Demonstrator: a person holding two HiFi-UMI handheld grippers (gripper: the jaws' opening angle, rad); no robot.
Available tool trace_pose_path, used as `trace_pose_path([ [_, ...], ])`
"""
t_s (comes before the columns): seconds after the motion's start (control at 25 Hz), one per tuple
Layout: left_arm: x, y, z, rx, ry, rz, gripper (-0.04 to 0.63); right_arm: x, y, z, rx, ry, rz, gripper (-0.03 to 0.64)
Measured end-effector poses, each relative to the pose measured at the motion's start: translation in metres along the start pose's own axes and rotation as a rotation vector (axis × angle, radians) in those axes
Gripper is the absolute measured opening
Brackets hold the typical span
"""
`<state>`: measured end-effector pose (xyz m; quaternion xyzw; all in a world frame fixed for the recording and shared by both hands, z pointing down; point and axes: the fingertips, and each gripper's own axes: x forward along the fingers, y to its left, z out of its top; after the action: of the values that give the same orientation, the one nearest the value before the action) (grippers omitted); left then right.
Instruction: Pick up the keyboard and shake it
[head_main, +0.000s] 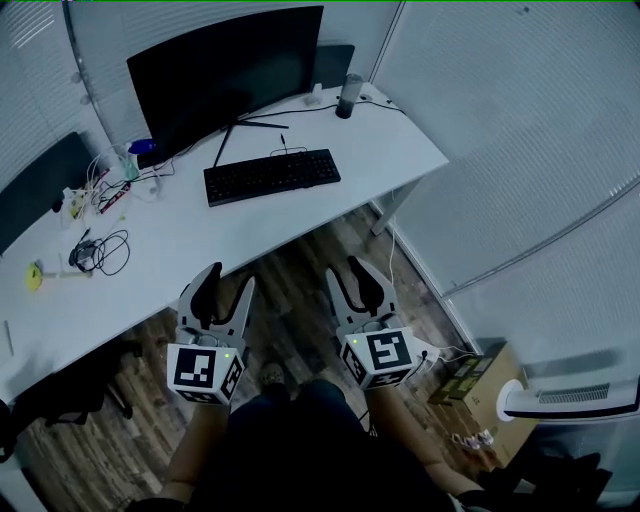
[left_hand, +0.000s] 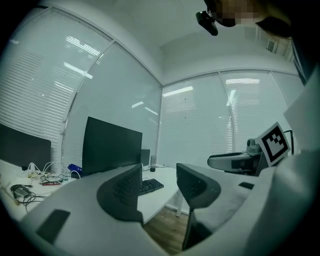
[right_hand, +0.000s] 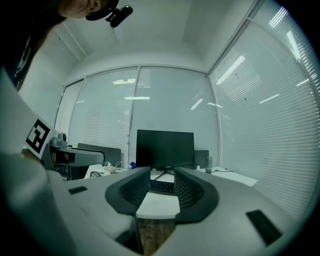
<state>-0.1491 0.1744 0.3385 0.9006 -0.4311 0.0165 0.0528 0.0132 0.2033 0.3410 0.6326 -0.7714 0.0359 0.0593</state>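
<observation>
A black keyboard (head_main: 272, 176) lies flat on the white desk (head_main: 400, 150), in front of the dark monitor (head_main: 225, 72). Both grippers hang over the wooden floor, short of the desk's near edge and well apart from the keyboard. My left gripper (head_main: 226, 284) stands open with nothing between its jaws; past them the keyboard (left_hand: 150, 186) shows far off. My right gripper (head_main: 348, 274) is open and empty too, and the keyboard (right_hand: 161, 186) appears in the gap between its jaws, far ahead.
On the desk's left part lie tangled cables (head_main: 98, 250), a power strip (head_main: 110, 196) and a small yellow object (head_main: 34, 276). A dark cup (head_main: 348, 96) stands at the back right. A cardboard box (head_main: 478, 384) and a white unit (head_main: 570, 398) sit on the floor at right.
</observation>
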Motion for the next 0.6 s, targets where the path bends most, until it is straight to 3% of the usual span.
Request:
trace_pose_path([
  [0.32, 0.03, 0.024, -0.009, -0.025, 0.004, 0.01, 0.213, 0.038, -0.024, -0.004, 0.015, 0.003, -0.015, 0.149],
  [0.6, 0.097, 0.055, -0.014, -0.028, 0.007, 0.037, 0.213, 0.11, -0.067, -0.001, 0.001, -0.025, -0.003, 0.149],
])
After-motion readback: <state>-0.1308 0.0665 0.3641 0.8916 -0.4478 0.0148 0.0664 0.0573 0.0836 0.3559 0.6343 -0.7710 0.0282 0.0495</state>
